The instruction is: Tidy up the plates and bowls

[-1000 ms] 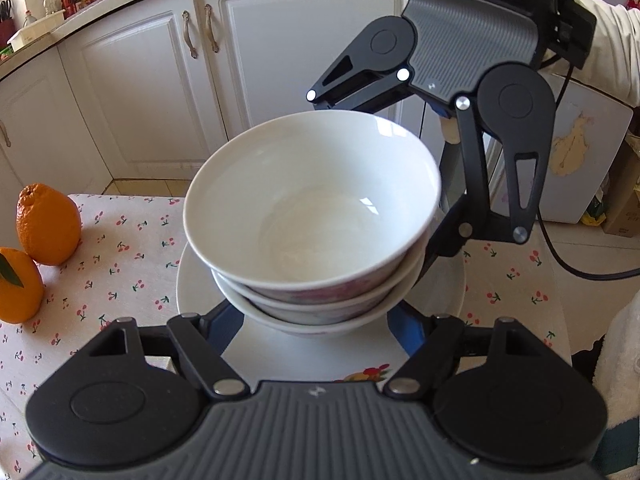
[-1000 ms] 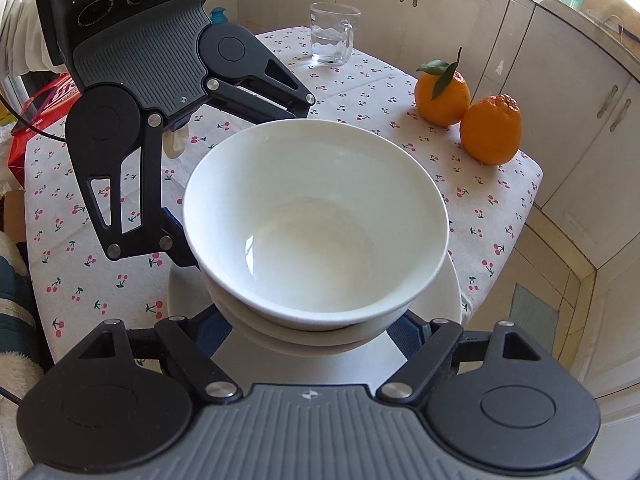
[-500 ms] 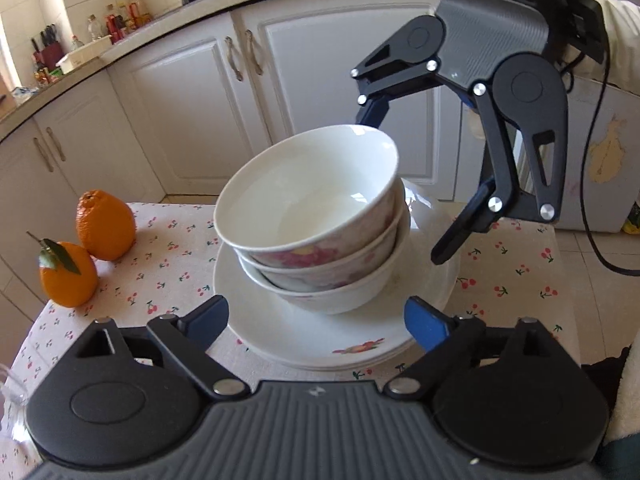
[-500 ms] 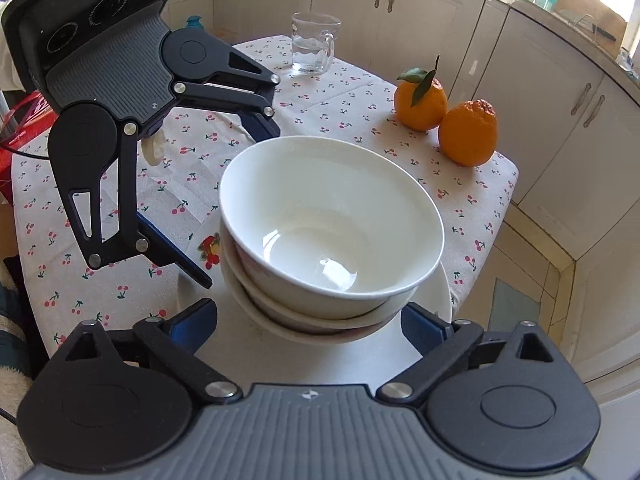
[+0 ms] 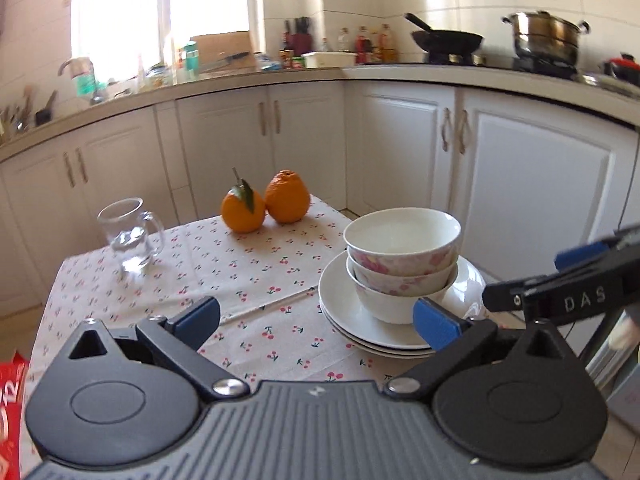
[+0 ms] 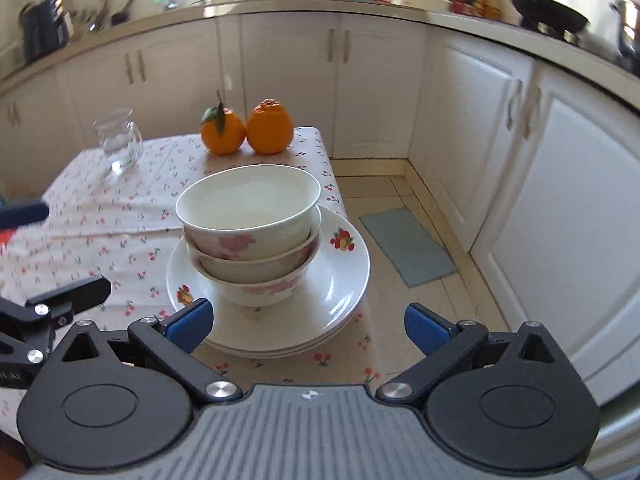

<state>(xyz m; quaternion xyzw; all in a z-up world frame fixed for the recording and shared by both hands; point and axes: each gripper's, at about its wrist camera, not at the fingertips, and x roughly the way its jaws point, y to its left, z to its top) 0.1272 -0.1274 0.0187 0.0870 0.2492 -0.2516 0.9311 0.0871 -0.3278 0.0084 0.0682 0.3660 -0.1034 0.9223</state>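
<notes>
White porcelain is all in one pile now: I've drawn my left tool [image 5: 316,322] and right tool [image 6: 308,324] back, both spread and empty, leaving three bowls [image 6: 250,236] nested on the plates [image 6: 344,280] near the bench [image 5: 240,264] edge, so stacking looks finished.

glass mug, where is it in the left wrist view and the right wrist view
Left wrist: the glass mug stands left of centre, at the table's far left part, its handle to the right.
Right wrist: the glass mug is upper left, blurred, at the table's far edge.
Shared landmark: the two oranges, to the right of the mug in both views.
</notes>
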